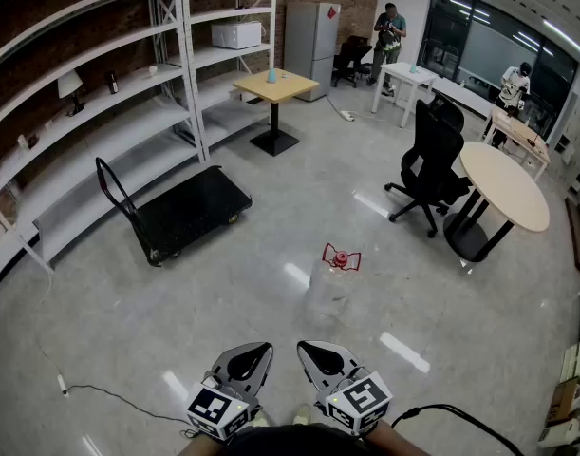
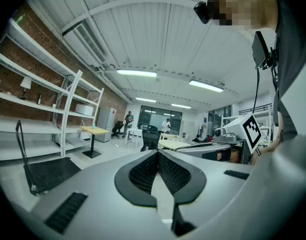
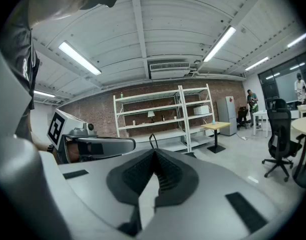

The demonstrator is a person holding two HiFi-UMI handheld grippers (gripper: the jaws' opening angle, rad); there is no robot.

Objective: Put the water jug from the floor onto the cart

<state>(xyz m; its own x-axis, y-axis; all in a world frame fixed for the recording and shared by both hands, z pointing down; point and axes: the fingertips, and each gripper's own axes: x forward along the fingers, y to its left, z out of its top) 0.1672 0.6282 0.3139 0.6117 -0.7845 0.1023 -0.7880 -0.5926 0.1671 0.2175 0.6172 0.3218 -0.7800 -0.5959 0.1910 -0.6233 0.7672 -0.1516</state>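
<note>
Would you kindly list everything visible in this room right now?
water jug: one, clear with red top, floor centre, ahead of both tools.
cart: one, black, floor at left, beside the shelving.
shelving: one long run, white, left side.
microwave: one, white, on a shelf.
square table: one, wood-coloured, at back.
fridge: one, silver, at back.
round table: one, pale, at right.
office chair: one, black, beside the round table.
people: two, standing, back right.
left tool: one, grey, shut, empty, bottom edge.
right tool: one, grey, shut, empty, beside it.
</note>
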